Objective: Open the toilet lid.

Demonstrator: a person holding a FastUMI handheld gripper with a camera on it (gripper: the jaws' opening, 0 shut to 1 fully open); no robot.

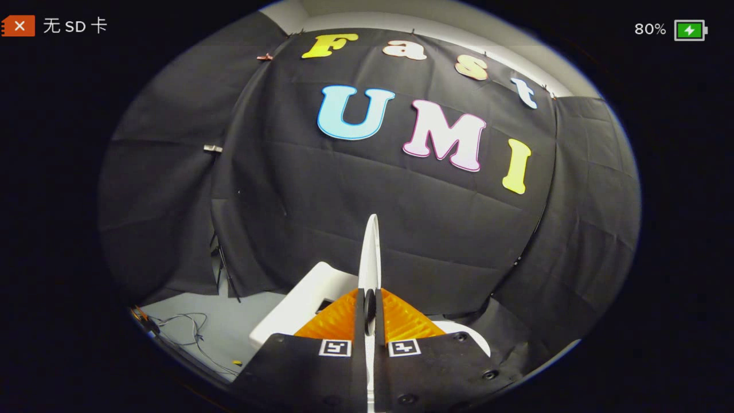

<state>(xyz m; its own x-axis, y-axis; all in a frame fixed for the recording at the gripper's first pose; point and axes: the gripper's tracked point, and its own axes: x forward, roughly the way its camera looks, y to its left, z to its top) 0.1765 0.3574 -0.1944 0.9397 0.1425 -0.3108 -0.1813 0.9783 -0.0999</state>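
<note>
The white toilet lid (371,246) stands edge-on between my fingers, a thin white blade rising up ahead of them. My gripper (370,304) is shut on it, both fingers pressing its two faces near the edge. Behind and to the left of the fingers lies the white toilet tank (298,304), with a small dark patch on its top. A curved white piece of the toilet body (473,335) shows just right of the fingers.
Black cloth walls the booth close behind the toilet. Left of the tank the grey floor (229,327) carries a loose cable (189,324), and a thin dark stand leg (229,281) stands by the cloth.
</note>
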